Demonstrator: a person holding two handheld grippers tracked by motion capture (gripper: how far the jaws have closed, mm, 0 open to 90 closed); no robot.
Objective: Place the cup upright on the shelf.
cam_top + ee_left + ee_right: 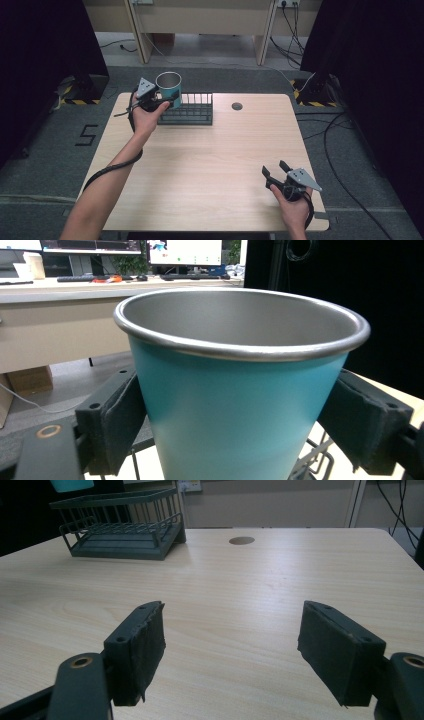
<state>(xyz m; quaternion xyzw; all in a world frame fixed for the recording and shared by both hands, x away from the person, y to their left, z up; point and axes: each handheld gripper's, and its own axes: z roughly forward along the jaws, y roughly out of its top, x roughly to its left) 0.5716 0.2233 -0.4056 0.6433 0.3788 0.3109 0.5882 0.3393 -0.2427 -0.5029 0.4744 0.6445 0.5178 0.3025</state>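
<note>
left tongs (165, 102): clamped on teal cup (169, 87), cup base cut off | rack (192, 112): partly hidden behind cup | right tongs (274, 172): apart, empty, above counter (210, 165)

obstacle: wire rack (192, 109) at far left edge | free: table (210, 165) middle and right

The high view looks forward and down over the whole counter (210, 165). Each gripper view looks low along its jaws; both share the wire rack (125, 530)
</note>
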